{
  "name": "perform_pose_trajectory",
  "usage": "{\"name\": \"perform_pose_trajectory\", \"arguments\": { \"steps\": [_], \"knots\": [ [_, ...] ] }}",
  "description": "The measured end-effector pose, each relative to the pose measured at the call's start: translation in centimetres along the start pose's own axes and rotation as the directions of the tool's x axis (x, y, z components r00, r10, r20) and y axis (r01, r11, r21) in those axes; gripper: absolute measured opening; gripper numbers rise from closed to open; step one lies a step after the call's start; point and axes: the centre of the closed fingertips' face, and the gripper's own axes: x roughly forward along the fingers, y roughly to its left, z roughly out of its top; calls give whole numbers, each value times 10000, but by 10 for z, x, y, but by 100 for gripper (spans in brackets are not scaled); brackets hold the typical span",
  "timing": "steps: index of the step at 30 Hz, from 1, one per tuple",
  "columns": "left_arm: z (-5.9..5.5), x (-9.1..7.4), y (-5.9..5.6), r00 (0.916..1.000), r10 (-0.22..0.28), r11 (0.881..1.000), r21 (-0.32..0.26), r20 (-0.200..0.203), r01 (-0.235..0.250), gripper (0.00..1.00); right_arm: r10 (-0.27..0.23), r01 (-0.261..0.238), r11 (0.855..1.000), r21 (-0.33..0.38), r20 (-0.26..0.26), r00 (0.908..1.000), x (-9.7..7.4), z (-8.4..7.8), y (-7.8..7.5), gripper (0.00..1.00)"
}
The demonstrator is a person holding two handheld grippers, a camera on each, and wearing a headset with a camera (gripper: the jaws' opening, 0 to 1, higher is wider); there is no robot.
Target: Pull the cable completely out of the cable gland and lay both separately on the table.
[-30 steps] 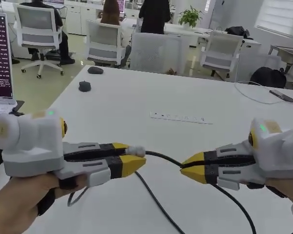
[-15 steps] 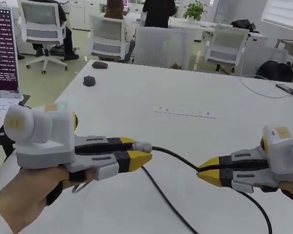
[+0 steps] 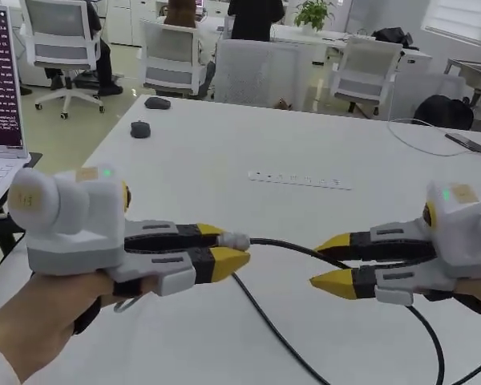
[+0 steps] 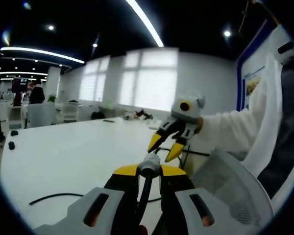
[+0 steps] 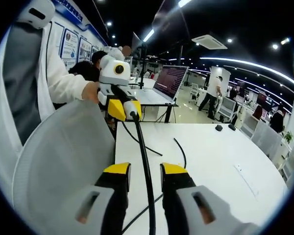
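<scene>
- The yellow-tipped left gripper (image 3: 229, 247) is closed tight on the small pale grey cable gland (image 3: 235, 240), holding it just above the white table (image 3: 224, 160).
- A black round cable (image 5: 147, 171) leaves the gland and runs to the right gripper (image 3: 329, 262).
- That gripper's jaws stand apart; the cable passes between them, unclamped.
- Further cable lies across the tabletop.

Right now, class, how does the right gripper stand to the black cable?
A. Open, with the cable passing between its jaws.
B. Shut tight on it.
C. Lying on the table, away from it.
A: the right gripper shows its tips apart, the cable running through the gap.
</scene>
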Motion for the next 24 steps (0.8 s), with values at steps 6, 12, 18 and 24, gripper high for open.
{"name": "perform_pose_trajectory", "arguments": {
  "steps": [6, 12, 18, 24],
  "knots": [
    [0, 1, -2, 9999, -105, 9999, -6, -2, 105, 16, 816, -762, 9945, -715, 762, 9937, 19, 40, 15, 29],
    [-1, 3, -7, 9993, -354, 9992, 174, -112, 356, 16, 1337, -1241, 9836, -1308, 671, 9888, 36, 49, 21, 26],
    [-3, 3, -8, 9989, -432, 9987, 250, -201, 437, 16, 1772, -1687, 9741, -1506, 446, 9832, 42, 46, 28, 19],
    [-4, 4, -9, 9985, -468, 9985, 282, -280, 476, 16, 1863, -1805, 9685, -1716, 184, 9823, 42, 41, 30, 3]
  ]
}}
